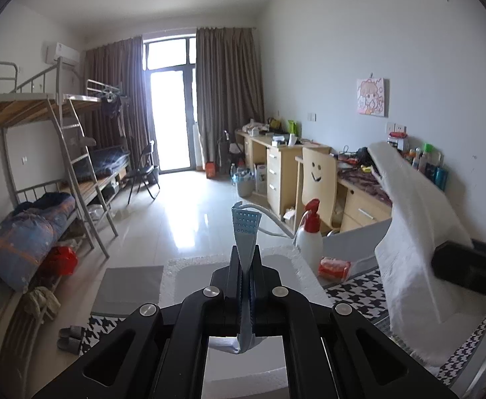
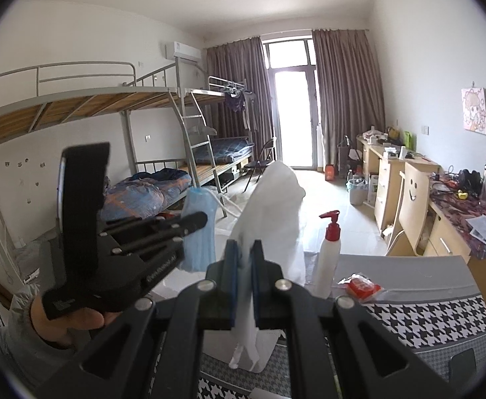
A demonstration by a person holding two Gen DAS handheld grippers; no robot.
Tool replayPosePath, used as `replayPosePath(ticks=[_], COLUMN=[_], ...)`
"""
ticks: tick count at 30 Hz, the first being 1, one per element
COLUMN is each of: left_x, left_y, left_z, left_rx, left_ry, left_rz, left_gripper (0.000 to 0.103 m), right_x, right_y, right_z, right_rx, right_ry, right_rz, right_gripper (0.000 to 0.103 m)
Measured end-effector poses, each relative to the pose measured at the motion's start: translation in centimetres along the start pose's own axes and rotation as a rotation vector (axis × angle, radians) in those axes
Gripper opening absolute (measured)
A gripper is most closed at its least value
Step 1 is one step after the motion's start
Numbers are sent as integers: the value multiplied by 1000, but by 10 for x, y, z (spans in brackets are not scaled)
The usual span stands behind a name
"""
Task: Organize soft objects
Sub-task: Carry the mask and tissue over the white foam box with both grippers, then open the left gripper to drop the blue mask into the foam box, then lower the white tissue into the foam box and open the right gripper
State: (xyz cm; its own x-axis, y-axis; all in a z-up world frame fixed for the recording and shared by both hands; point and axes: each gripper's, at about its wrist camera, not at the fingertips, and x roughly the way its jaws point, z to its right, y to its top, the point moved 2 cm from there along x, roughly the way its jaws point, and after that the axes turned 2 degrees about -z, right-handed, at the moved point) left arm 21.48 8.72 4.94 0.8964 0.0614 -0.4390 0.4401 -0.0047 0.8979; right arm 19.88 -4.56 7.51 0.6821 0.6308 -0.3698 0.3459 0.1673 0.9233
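A blue cloth [image 2: 199, 229] is clamped in the closed jaws of the left gripper [image 1: 244, 267]. A white cloth [image 2: 272, 219] is pinched by the right gripper [image 2: 243, 259]. Both are held clear above the houndstooth worktop [image 2: 425, 319], presumably for sorting.

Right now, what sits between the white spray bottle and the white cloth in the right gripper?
Nothing: in the right wrist view, only bare grey surface and floor show between the spray bottle and the white cloth pinched by the right gripper.
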Motion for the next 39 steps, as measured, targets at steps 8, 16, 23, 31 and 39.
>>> replayPosePath(ticks=[8,16,23,31,39], left_x=[18,33,17,6,-1], left_y=[-11,-22,-17,-12,-17], left_z=[-8,-10,-15,-22,-46], left_rx=[-30,-30,-39,-42,-65], left_ry=[11,2,49,76,119], left_rz=[-76,-150,-76,-28,-17], left_gripper=[3,24,91,99,100], right_x=[8,15,15,16,26], right_y=[-1,0,3,12,20], right_z=[-1,-5,-7,-13,-28], right_rx=[-6,-9,-9,-31,-58], right_ry=[-11,-20,-34,-34,3], right_rz=[-22,-43,-42,-27,-23], right_gripper=[10,10,10,10,10])
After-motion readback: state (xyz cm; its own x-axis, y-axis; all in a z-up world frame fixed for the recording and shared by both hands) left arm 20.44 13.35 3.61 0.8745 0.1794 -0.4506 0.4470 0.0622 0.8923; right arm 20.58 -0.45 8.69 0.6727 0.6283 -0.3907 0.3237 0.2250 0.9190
